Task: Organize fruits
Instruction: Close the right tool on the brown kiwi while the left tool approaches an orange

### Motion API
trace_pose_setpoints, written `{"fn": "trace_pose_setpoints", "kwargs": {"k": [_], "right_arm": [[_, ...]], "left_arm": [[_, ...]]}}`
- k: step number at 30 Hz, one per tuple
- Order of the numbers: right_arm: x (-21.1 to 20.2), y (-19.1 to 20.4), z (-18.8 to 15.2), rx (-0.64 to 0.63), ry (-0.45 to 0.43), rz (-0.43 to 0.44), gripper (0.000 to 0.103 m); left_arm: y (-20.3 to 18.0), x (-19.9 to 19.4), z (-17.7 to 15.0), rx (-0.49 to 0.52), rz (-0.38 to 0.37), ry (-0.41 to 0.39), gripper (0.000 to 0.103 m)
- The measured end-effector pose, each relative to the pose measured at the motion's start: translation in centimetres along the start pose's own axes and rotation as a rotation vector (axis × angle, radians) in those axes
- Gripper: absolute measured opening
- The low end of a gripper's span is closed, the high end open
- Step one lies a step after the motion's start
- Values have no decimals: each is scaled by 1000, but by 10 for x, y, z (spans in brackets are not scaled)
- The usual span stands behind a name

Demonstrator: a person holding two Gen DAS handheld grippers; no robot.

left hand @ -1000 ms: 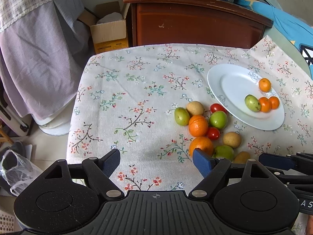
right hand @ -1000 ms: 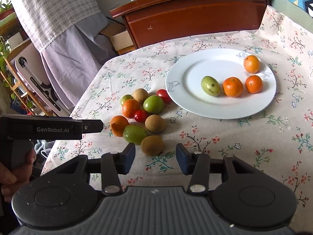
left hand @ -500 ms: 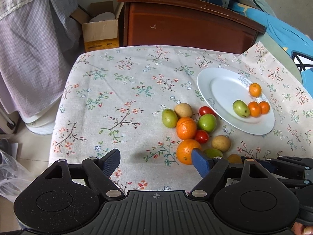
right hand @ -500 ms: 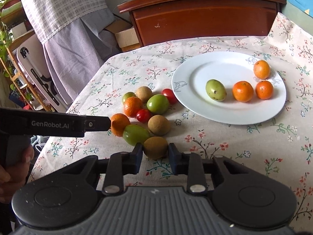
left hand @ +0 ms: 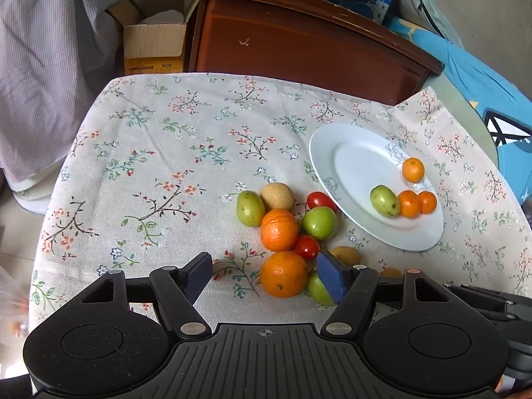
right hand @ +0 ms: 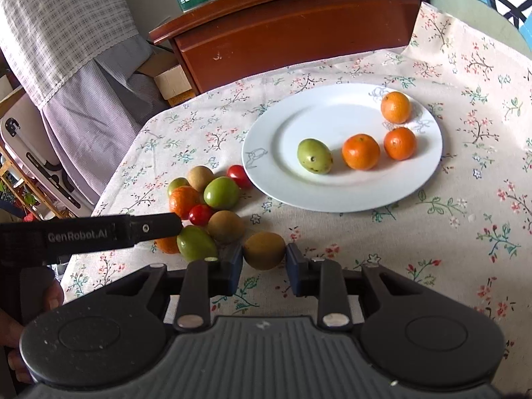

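A white plate (right hand: 286, 126) (left hand: 352, 159) on the floral cloth holds three small oranges (right hand: 361, 151) and a green fruit (right hand: 314, 156). Left of it lies a cluster of oranges, green fruits, cherry tomatoes and brown fruits (right hand: 219, 193) (left hand: 279, 229). My right gripper (right hand: 264, 259) is shut on a brown kiwi-like fruit (right hand: 264, 250) at the cluster's near edge. My left gripper (left hand: 266, 276) is open; a large orange (left hand: 283, 278) lies between its fingers, nearer the right pad.
A dark wooden cabinet (left hand: 299, 43) stands behind the table, with a cardboard box (left hand: 154, 46) and hanging cloth (left hand: 43, 66) to its left. The table's left edge drops off near the cluster. The left gripper's body (right hand: 86, 236) reaches into the right wrist view.
My right gripper moved forward and closed on the brown fruit. My left gripper moved forward and right, so the large orange now lies between its open fingers.
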State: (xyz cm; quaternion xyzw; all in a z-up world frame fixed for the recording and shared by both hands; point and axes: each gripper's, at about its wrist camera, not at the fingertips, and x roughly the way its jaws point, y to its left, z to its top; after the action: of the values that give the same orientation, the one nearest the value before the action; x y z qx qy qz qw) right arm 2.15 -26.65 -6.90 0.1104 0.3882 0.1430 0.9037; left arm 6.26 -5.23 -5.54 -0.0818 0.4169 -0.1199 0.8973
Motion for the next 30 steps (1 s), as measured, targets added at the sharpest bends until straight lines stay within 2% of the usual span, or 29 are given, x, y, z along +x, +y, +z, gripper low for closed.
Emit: {"fn": "trace_pose_setpoints", "kwargs": {"k": [2, 6, 12, 24, 30], "right_arm": [[0, -2, 0, 7, 0, 0, 28], [2, -3, 0, 15, 3, 1, 28], [2, -6, 2, 35, 0, -6, 28], [2, -10, 4, 73, 0, -19, 28], [1, -14, 5, 91, 3, -11, 28]], "left_arm": [[-1, 1, 1, -4, -4, 1, 65], [-1, -1, 1, -2, -22, 10, 53], [-2, -6, 0, 59, -34, 32, 39], [-19, -8, -4, 263, 0, 43, 40], [-25, -8, 1, 385, -19, 73, 39]]}}
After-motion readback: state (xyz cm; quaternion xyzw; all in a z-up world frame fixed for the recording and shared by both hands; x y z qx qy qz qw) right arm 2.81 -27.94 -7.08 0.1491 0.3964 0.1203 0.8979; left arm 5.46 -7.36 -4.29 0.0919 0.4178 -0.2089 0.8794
